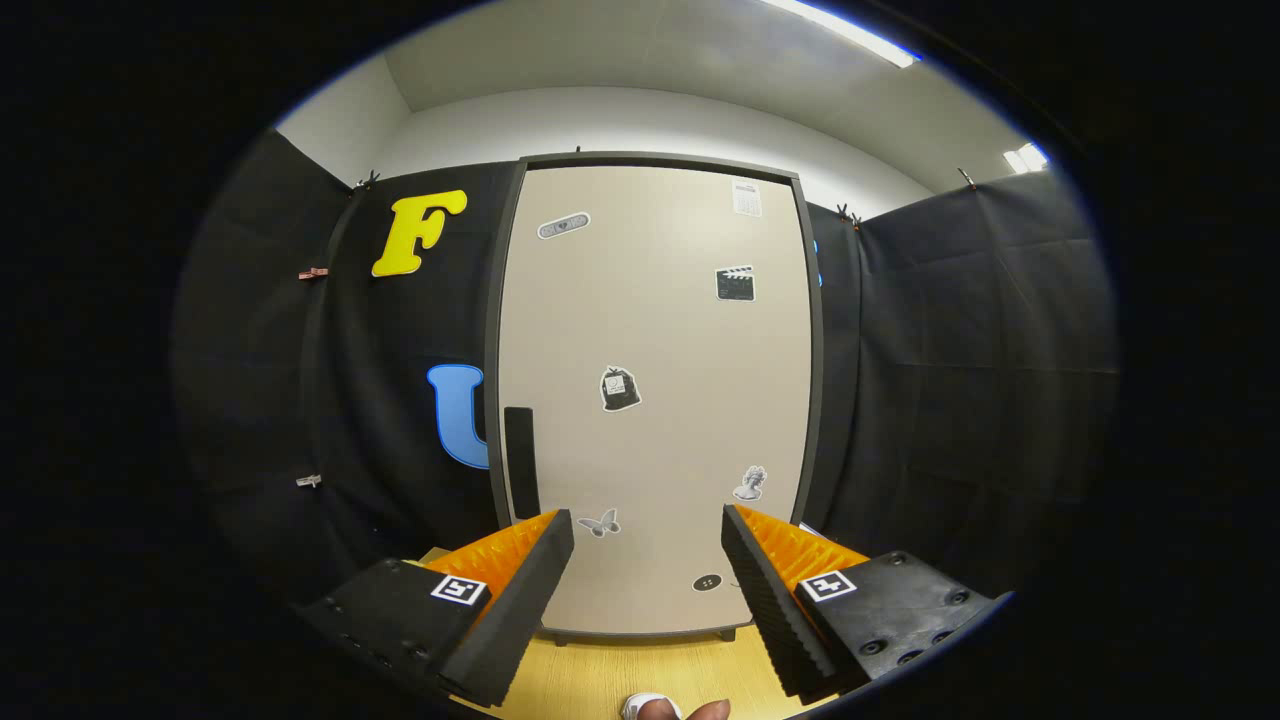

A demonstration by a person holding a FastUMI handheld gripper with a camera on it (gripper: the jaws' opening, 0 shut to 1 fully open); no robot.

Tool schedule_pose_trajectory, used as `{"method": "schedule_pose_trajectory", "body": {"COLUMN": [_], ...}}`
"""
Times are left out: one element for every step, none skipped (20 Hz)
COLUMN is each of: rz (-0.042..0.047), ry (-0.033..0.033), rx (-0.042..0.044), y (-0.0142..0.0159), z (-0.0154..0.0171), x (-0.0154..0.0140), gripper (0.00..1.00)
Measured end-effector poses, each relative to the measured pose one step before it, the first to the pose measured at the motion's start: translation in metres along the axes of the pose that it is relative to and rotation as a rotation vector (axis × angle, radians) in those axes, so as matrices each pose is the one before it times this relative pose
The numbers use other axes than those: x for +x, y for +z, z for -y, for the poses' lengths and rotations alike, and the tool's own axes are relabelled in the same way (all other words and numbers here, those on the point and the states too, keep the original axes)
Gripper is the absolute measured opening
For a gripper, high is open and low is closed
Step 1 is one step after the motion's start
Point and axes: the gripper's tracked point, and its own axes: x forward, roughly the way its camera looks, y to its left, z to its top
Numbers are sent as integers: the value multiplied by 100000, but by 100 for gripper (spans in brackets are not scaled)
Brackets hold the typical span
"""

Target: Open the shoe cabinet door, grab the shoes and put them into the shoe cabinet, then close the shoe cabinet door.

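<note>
A tall beige shoe cabinet door point(655, 400) in a dark frame stands shut straight ahead, beyond my fingers. Its dark vertical handle point(520, 462) sits on the door's left side, just above my left fingertip. Several small stickers dot the door. My gripper point(648, 528) is open, with nothing between its fingers, and hangs in front of the door's lower part without touching it. A bit of a white shoe point(650, 706) shows low between the fingers, on the wooden surface.
The cabinet stands on a light wooden surface point(640, 675). Black cloth walls point(960, 380) close in on both sides of the cabinet. A fingertip point(708, 710) shows beside the shoe.
</note>
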Motion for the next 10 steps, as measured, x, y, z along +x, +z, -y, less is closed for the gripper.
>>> {"method": "schedule_pose_trajectory", "body": {"rz": [-136, -45, -86, 0, -66, 61, 96, 61, 45, -290], "ry": [-94, -68, 3, 39, 142, 177, 295, 540, 738, 914], "rx": [-434, -120, 46, 153, 190, 131, 203, 438, 629, 581], "y": [-74, -30, -22, -22, 17, 45, 71, 37, 15, -36], "z": [-54, -100, -134, -83, -129, -172, -264, -475, -610, -795], "x": [-25, -54, 20, -1, -15, -46, 75, 128, 234, 407], "gripper": [97, 97, 97, 97, 97, 97, 97, 97, 97, 97]}}
